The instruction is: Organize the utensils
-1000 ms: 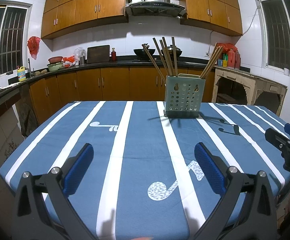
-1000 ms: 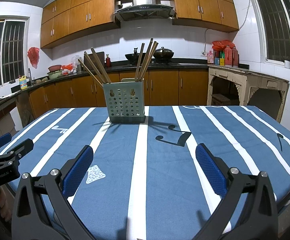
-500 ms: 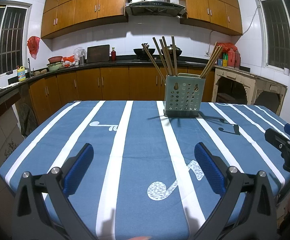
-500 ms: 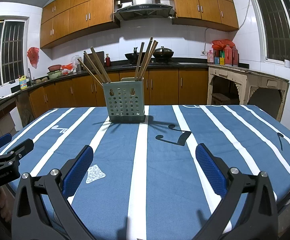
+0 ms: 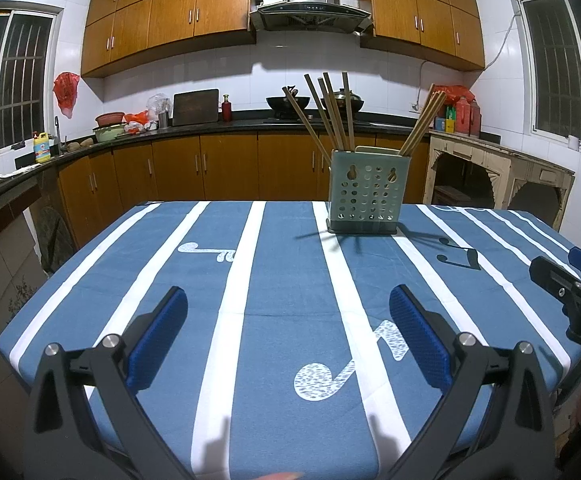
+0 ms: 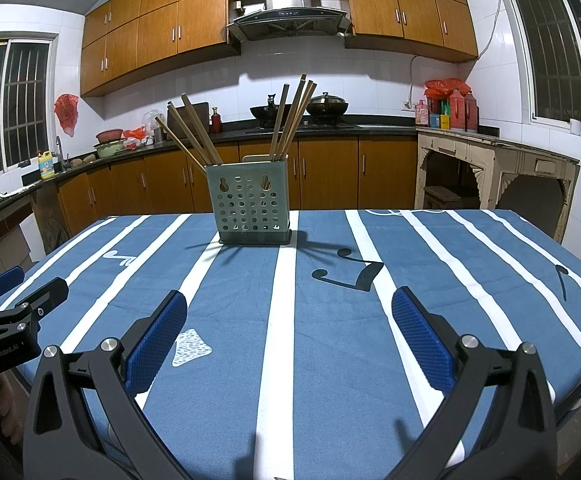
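- Both tongs hang spread wide and empty over the near edge of the table (image 5: 274, 280): the left tongs (image 5: 288, 312) over a white stripe and a speckled music note, the right tongs (image 6: 289, 314) beside them.
- Chopsticks (image 5: 332, 114) stand in two bunches in a green perforated chopstick holder (image 5: 364, 192) at the far side of the striped tablecloth (image 6: 370, 320), well apart from either pair of tongs. No loose utensil shows on the cloth.
- Sticks lean outward at steep angles, so a reach for one bunch could, I'd say, knock the other bunch or lever the holder over.
- That holder looks light and sits on cloth; pulling a stick sideways rather than straight up might drag or tip it.
- Thin, smooth sticks could slip or twist between the blue pads (image 6: 158, 340) if pinched near the tip.
- With the two tongs this close to each other, reaching in together risks a bump between them.
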`<state>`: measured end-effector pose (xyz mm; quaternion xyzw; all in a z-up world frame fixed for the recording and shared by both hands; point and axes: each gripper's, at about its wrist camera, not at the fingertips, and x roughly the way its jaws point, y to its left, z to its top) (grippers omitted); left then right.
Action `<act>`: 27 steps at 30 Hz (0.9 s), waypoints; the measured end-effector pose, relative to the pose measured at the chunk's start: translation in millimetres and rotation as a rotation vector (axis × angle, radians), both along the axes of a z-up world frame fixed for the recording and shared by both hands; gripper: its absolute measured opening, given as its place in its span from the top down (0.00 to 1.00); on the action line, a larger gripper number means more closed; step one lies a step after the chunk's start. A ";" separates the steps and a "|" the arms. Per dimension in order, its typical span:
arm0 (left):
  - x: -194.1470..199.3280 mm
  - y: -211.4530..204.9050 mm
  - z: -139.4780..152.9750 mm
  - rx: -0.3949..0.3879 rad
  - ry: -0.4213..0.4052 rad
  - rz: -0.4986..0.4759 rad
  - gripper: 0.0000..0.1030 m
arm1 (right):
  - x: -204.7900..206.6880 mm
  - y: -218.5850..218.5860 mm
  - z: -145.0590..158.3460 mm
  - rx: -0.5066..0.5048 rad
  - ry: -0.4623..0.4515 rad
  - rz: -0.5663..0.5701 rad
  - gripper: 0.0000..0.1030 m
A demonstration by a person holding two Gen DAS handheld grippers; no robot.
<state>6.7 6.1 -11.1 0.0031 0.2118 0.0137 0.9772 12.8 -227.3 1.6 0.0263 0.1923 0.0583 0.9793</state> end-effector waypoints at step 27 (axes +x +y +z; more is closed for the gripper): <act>1.1 -2.6 -3.7 -0.005 0.007 -0.006 0.04 | 0.6 0.0 0.6 0.000 0.002 0.000 0.02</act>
